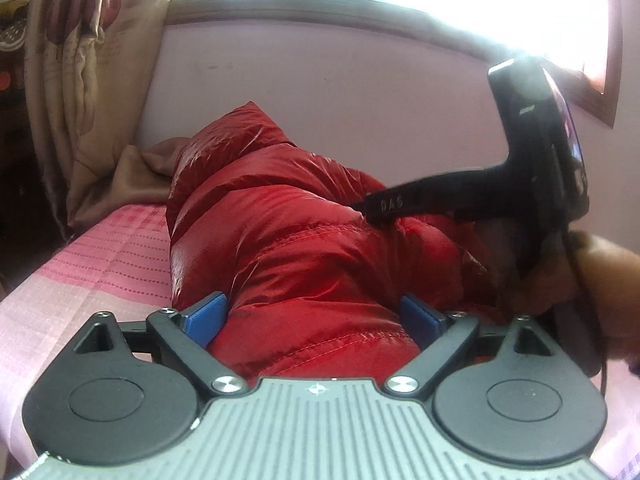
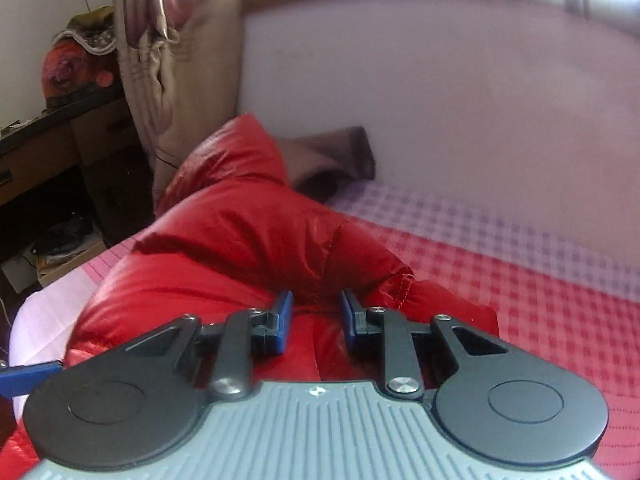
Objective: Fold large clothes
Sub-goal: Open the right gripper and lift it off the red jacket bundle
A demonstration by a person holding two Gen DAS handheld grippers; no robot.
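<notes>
Lying bunched on the bed (image 1: 80,264), a red quilted jacket (image 1: 288,232) is seen across the middle of both views, with one puffed end raised toward the pale wall. In the left wrist view the left gripper (image 1: 314,320) is angled downward at the near edge of the jacket; its blue pads (image 1: 206,318) are spread wide with a fold of red fabric between them, and no pressing on the fabric can be made out. At the right of that frame the right gripper (image 1: 372,210) is held tilted above the jacket, gripped from below by a hand (image 1: 552,280). In the right wrist view its jaws (image 2: 316,322) are narrowed over the red fabric; whether cloth is pinched cannot be told. A patterned curtain (image 1: 92,80) hangs at upper left.
</notes>
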